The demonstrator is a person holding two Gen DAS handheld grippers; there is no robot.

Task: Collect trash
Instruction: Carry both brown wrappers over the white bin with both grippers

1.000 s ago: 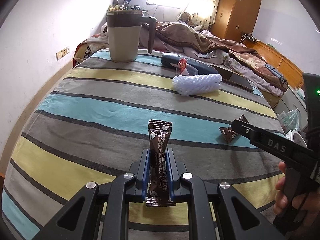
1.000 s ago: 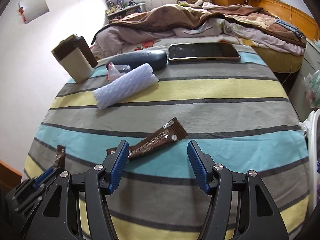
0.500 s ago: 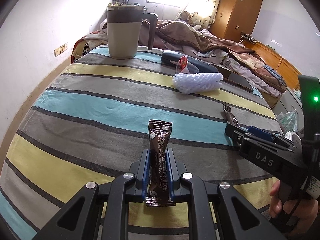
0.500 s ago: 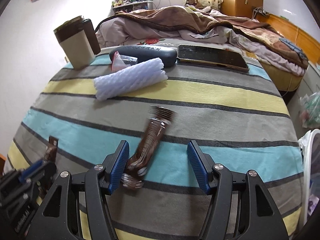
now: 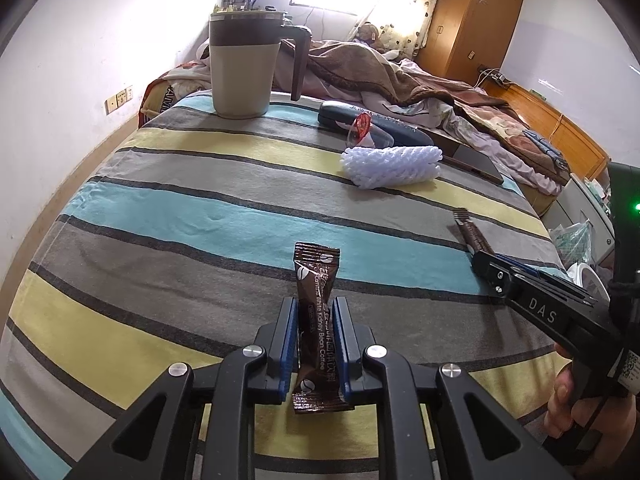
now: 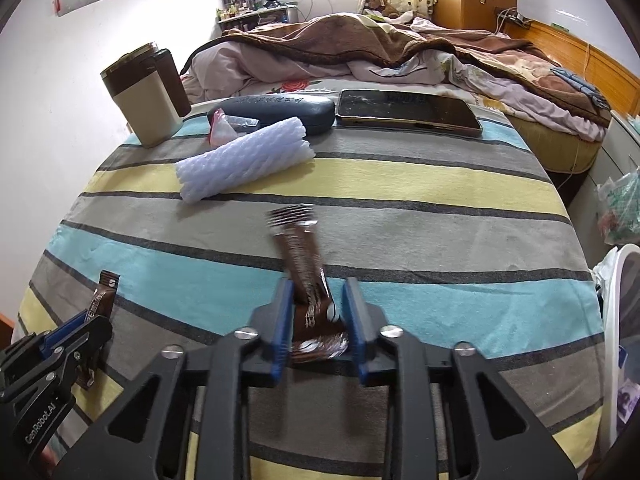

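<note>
My left gripper is shut on a brown coffee sachet that stands upright between its blue pads above the striped cloth. My right gripper is shut on a second brown sachet, which sticks up and forward from its pads and looks blurred. In the left wrist view the right gripper shows at the right with that sachet. In the right wrist view the left gripper shows at the lower left with its sachet. A white foam net sleeve lies farther back, with a small clear wrapper behind it.
A beige and brown mug stands at the far left corner. A dark glasses case and a tablet lie along the far edge. A bed with blankets is behind. A white bin with bags is at the right.
My right gripper has closed on the second sachet and lifted it off the cloth, where it lay flat a second ago. My left gripper holds its sachet as before.
</note>
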